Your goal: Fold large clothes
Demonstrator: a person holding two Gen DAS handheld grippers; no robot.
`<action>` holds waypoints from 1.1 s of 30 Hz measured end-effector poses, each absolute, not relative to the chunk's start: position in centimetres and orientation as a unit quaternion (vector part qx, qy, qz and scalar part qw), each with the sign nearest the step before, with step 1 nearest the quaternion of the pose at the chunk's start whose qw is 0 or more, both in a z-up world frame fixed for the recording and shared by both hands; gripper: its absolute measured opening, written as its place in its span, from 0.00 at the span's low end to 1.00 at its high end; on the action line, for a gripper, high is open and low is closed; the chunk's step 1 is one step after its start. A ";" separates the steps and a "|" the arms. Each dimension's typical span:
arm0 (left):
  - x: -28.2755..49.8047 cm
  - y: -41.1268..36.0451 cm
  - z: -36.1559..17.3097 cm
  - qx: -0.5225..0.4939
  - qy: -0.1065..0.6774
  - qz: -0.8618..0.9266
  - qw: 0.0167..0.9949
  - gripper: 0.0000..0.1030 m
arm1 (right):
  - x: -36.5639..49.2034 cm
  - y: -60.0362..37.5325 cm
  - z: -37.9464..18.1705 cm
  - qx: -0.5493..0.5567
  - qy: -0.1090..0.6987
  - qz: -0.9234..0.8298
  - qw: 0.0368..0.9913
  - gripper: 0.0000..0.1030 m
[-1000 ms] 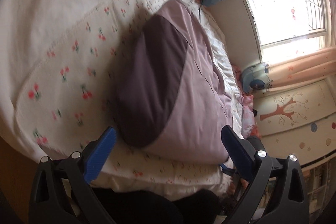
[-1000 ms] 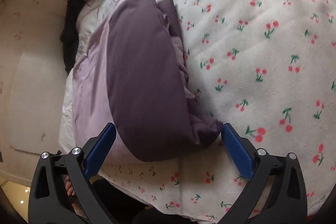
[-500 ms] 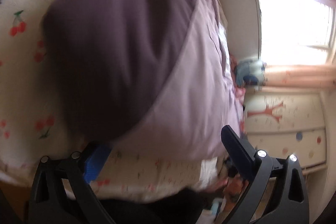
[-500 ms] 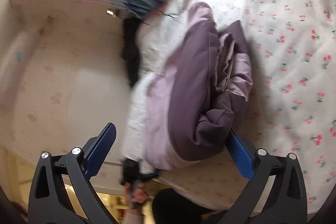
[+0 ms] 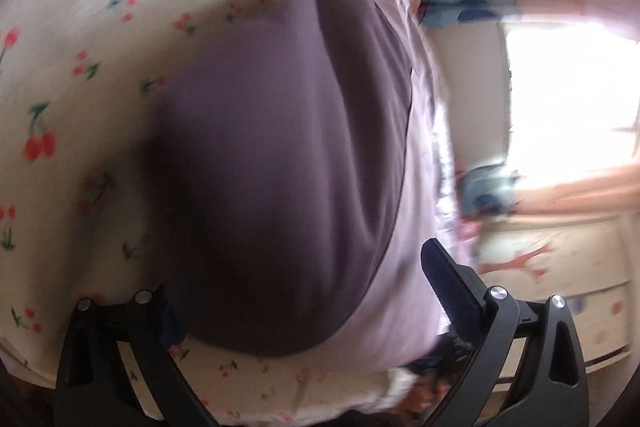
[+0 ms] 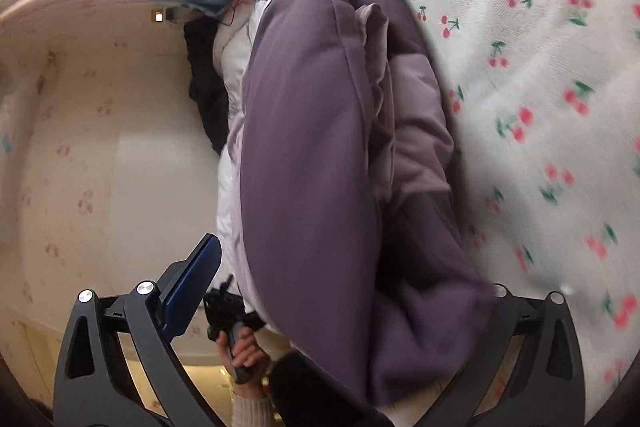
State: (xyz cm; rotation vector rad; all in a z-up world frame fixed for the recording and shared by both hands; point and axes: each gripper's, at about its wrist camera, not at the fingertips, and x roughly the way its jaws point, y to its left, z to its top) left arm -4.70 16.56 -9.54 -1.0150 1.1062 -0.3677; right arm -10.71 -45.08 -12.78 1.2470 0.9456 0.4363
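Purple and padded, the jacket (image 6: 312,147) lies bundled on the cherry-print bed (image 6: 540,67). We hold both the left gripper (image 5: 304,303) and right gripper (image 6: 352,291) open around its near end. It looks soft, bulky and slippery; we'd pinch a thick folded edge.

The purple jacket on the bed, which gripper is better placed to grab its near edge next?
Probably the right gripper: its open jaws straddle the purple jacket at its near end. The left gripper is also open around it, but its view is blurred.
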 end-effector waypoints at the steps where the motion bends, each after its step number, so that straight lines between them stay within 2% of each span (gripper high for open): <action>1: -4.4 15.6 -9.5 -0.429 0.518 -0.158 0.723 0.90 | -10.7 -44.9 -13.0 0.553 0.417 0.192 0.696 0.90; 2: -4.2 15.3 -9.6 -0.414 0.525 -0.153 0.728 0.85 | -10.8 -44.9 -12.8 0.545 0.412 0.188 0.706 0.84; 3: -4.3 15.1 -9.3 -0.409 0.525 -0.149 0.731 0.76 | -11.1 -44.9 -12.4 0.540 0.401 0.190 0.715 0.71; 4: -4.2 15.0 -8.9 -0.409 0.525 -0.152 0.731 0.71 | -11.3 -44.7 -11.8 0.531 0.392 0.193 0.726 0.60; 6: -4.4 14.8 -7.6 -0.389 0.523 -0.164 0.741 0.55 | -11.4 -43.8 -10.0 0.501 0.379 0.200 0.752 0.51; 7: -4.6 14.5 -6.6 -0.367 0.520 -0.173 0.752 0.53 | -11.9 -43.3 -8.5 0.482 0.369 0.205 0.768 0.48; 9: -5.1 13.9 -4.3 -0.339 0.512 -0.198 0.764 0.47 | -12.8 -42.6 -5.7 0.451 0.353 0.218 0.790 0.46; 13: -8.0 13.3 0.0 -0.293 0.490 -0.253 0.781 0.44 | -17.2 -41.0 -0.8 0.395 0.323 0.240 0.826 0.45; 17: -12.8 13.9 0.4 -0.284 0.497 -0.290 0.767 0.43 | -24.0 -42.0 -1.3 0.413 0.309 0.232 0.825 0.45; 19: -15.7 14.3 -1.4 -0.279 0.520 -0.298 0.750 0.44 | -27.0 -42.9 -4.7 0.437 0.335 0.215 0.807 0.47; 21: -17.0 15.1 -3.9 -0.282 0.550 -0.293 0.730 0.50 | -29.6 -44.5 -8.5 0.461 0.381 0.180 0.781 0.55; 23: -18.2 17.7 -6.0 -0.328 0.561 -0.292 0.702 0.54 | -31.6 -46.2 -10.7 0.508 0.373 0.162 0.759 0.58; 27: -21.1 22.8 -3.1 -0.328 0.536 -0.256 0.734 0.55 | -35.3 -49.1 -6.7 0.485 0.302 0.091 0.815 0.60; 29: -21.5 24.5 -0.1 -0.257 0.508 -0.166 0.805 0.55 | -34.5 -48.7 -2.3 0.402 0.292 0.051 0.866 0.67; 31: -21.3 25.3 3.3 -0.205 0.465 -0.105 0.855 0.55 | -31.6 -46.6 1.3 0.336 0.292 0.057 0.894 0.82; 32: -20.5 24.8 5.4 -0.190 0.434 -0.100 0.875 0.58 | -29.6 -45.0 2.7 0.304 0.297 0.060 0.903 0.86; 33: -19.6 23.5 7.3 -0.175 0.407 -0.113 0.889 0.66 | -26.9 -43.5 3.8 0.257 0.306 0.063 0.914 0.90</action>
